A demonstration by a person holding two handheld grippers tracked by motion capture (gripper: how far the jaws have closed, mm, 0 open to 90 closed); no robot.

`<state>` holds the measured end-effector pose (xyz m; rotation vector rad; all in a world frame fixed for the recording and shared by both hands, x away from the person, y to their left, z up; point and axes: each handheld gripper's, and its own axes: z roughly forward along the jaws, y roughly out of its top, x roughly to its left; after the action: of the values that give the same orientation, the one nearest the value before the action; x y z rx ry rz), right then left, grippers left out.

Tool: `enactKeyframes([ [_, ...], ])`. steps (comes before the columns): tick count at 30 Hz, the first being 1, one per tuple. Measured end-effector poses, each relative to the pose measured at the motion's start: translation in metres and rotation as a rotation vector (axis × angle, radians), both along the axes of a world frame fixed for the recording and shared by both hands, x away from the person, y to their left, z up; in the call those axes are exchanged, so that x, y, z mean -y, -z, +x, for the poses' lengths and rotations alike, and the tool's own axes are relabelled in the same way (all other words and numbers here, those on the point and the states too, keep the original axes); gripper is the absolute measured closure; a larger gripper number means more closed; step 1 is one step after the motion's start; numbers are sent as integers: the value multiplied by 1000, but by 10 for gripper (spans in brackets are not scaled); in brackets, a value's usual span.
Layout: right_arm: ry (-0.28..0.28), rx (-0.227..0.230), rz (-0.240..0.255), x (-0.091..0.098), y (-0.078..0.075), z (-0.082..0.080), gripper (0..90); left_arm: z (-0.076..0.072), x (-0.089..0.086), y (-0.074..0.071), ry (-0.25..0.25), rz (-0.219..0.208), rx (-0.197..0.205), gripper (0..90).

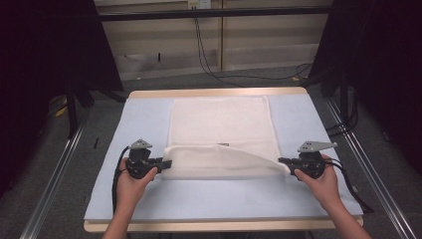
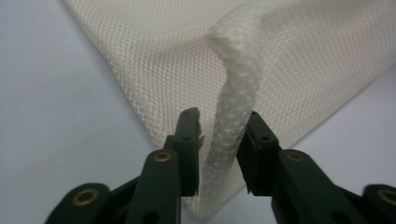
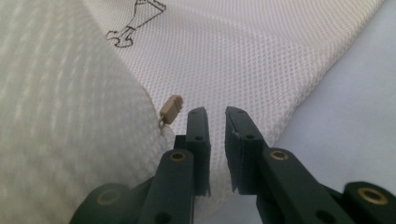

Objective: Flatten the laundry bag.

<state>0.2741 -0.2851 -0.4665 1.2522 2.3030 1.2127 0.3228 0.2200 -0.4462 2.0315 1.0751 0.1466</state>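
A white mesh cloth (image 1: 219, 124) lies flat on the pale blue table cover (image 1: 298, 119), its near part folded over in a raised, curved flap. My left gripper (image 1: 166, 163) is at the flap's left end. In the left gripper view the jaws (image 2: 222, 116) stand apart, and the cloth's thick hem (image 2: 236, 84) rises between them with a gap on the left side. My right gripper (image 1: 282, 161) is at the flap's right end. Its jaws (image 3: 215, 112) are slightly parted over the mesh (image 3: 261, 60) with nothing between them. A beige zipper pull (image 3: 170, 109) sits just left of them.
The wooden table edge (image 1: 214, 226) runs along the near side, with bare blue cover between it and the cloth. Metal rails (image 1: 54, 174) flank the table. Dark stands and cables stand beyond it. A small dark print (image 3: 135, 23) marks the mesh.
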Motion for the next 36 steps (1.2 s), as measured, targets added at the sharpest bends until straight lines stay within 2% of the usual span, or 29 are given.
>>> enactKeyframes([
  [2, 3, -1, -9, 2, 2, -2, 791, 0, -5, 0, 2, 16, -4, 577],
  [4, 11, -3, -3, 3, 4, -3, 787, -1, -9, 1, -21, -9, -18, 515],
  [6, 15, 2, -10, 4, 4, -3, 782, 0, -14, 1, -30, -6, -23, 476],
  [9, 19, 0, -7, 5, 5, -3, 786, 2, -19, 2, -28, 41, -17, 435],
  [10, 22, -5, -7, 6, 6, -4, 787, 3, -22, 2, -22, 37, -28, 421],
  [11, 24, -4, -13, 7, 6, -3, 791, 3, -23, 2, -43, 27, -29, 416],
  [13, 22, -5, -12, 7, 7, -4, 791, 4, -27, 2, -32, 39, -34, 402],
  [16, 26, -7, -16, 8, 8, -4, 790, 3, -30, 1, -44, 28, -29, 377],
  [17, 29, -2, -46, 9, 8, -5, 788, 3, -34, -2, -39, 24, -38, 370],
  [19, 31, -7, -36, 10, 9, -5, 790, 1, -40, -3, -54, 56, -21, 370],
  [20, 34, -8, -35, 11, 9, -5, 790, 1, -40, -3, -54, 56, -21, 370],
  [21, 35, -9, -36, 11, 10, -5, 789, 0, -44, -2, -79, 35, -31, 369],
  [23, 37, -9, -30, 10, 10, -5, 782, 0, -46, -2, -81, 37, -31, 350],
  [26, 39, -4, -23, 9, 10, -5, 773, 1, -43, -2, -91, 43, -31, 321],
  [27, 47, -9, -25, 9, 10, -5, 763, 2, -40, -1, -90, 61, -35, 322],
  [31, 55, -1, -22, 10, 8, -7, 712, 3, -31, 2, -83, 58, -53, 321],
  [36, 56, 8, 2, 9, 6, -11, 640, 3, -19, 7, -89, 69, -55, 353],
])
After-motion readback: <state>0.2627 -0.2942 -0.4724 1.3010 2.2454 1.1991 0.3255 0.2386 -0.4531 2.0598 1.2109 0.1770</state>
